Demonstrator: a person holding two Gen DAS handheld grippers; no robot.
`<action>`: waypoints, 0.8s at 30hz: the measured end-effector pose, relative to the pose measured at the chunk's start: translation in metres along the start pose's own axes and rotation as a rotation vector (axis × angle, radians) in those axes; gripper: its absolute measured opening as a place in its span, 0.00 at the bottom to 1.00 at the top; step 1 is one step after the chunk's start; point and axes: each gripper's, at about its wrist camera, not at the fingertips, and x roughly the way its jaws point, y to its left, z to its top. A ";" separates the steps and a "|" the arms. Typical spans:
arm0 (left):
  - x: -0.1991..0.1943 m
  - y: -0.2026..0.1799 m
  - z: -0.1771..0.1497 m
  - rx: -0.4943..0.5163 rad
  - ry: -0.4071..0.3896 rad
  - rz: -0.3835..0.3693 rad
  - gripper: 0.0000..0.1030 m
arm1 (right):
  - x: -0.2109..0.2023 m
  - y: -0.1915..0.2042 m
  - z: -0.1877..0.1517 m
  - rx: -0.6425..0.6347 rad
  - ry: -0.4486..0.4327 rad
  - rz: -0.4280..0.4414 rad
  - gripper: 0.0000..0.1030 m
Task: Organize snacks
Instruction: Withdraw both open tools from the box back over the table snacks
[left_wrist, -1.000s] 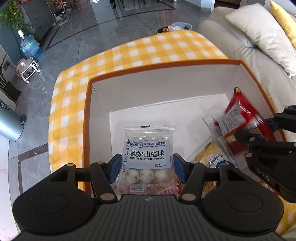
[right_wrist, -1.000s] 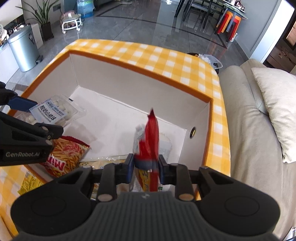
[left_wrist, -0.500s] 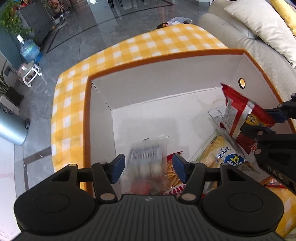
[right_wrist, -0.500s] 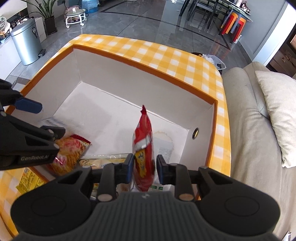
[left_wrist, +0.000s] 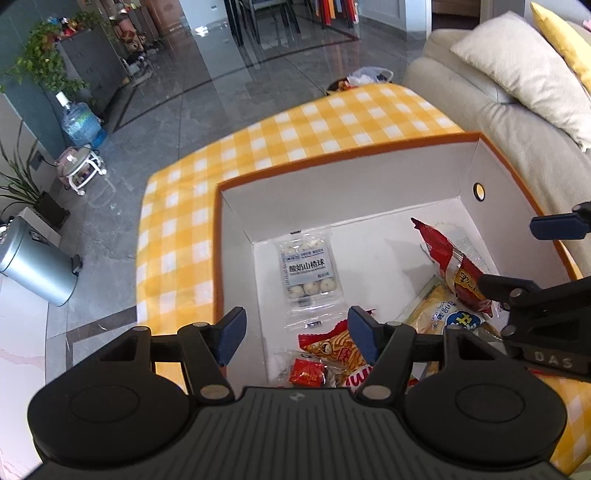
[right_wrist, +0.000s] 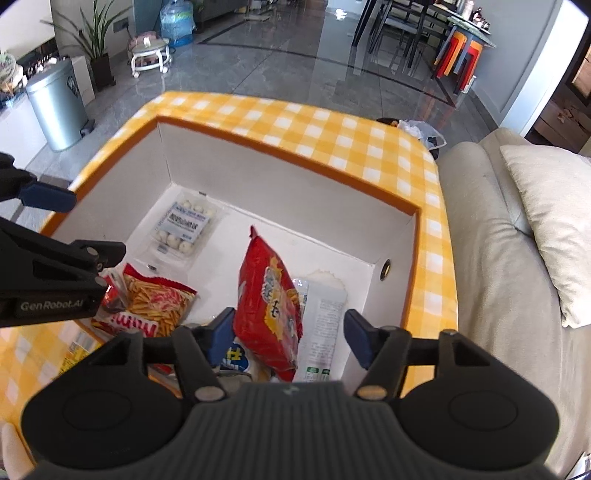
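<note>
Both grippers' jaws opening, empty-handed

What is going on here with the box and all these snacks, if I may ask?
A person with a tool in each hand is dropping snacks into an open box. The right tool is opening above a red bag lying in the box, free of its pads. The left tool is opening too, empty, above a clear hawthorn-ball pack on the box floor.
</note>
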 end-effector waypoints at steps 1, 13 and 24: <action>-0.004 0.001 -0.003 -0.003 -0.011 -0.001 0.72 | -0.005 -0.001 -0.001 0.010 -0.011 0.002 0.62; -0.050 0.002 -0.049 -0.034 -0.110 0.025 0.72 | -0.072 -0.010 -0.054 0.184 -0.167 0.013 0.67; -0.069 0.006 -0.114 -0.123 -0.075 0.005 0.72 | -0.099 0.002 -0.132 0.266 -0.226 0.013 0.67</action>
